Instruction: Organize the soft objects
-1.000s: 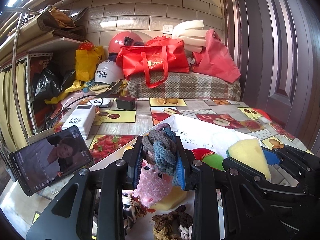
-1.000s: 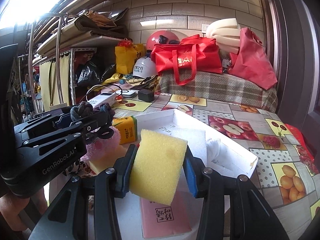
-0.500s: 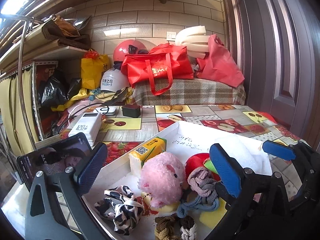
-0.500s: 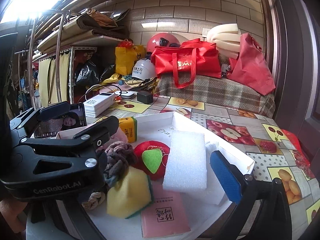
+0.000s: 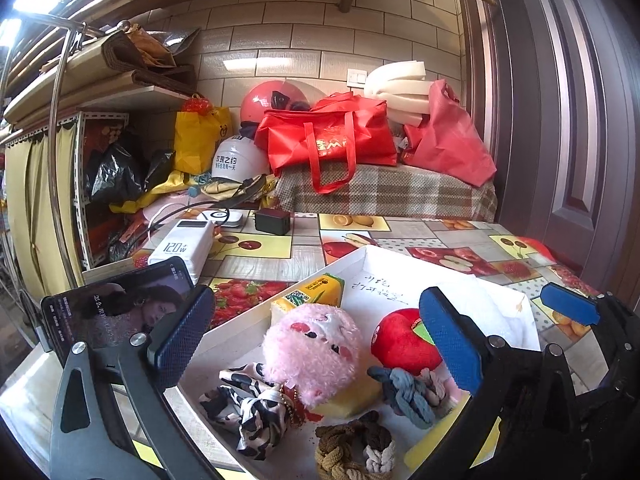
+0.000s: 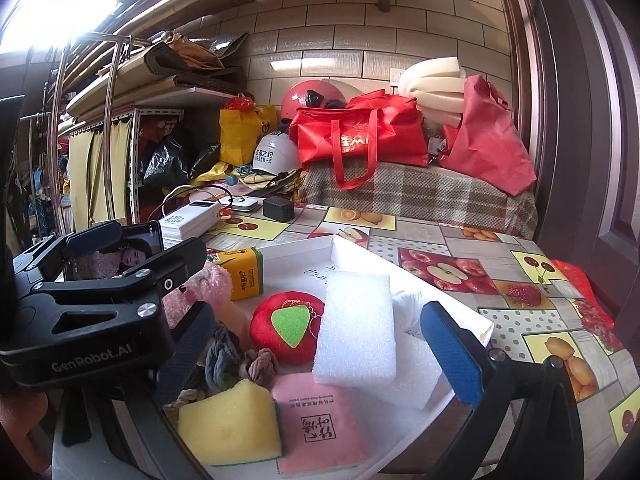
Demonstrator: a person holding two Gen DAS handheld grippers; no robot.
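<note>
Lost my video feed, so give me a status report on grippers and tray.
Left gripper open, empty. Right gripper open, empty. Yellow sponge and braided hair ties lying in white tray. Nothing blocking.

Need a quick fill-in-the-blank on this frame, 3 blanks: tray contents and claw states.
1. Both the left claw and the right claw are ____.
2. The plush apple has a ____ leaf.
3. The white foam block leans on the ____ packet.

Missing words: open; green; pink
</note>
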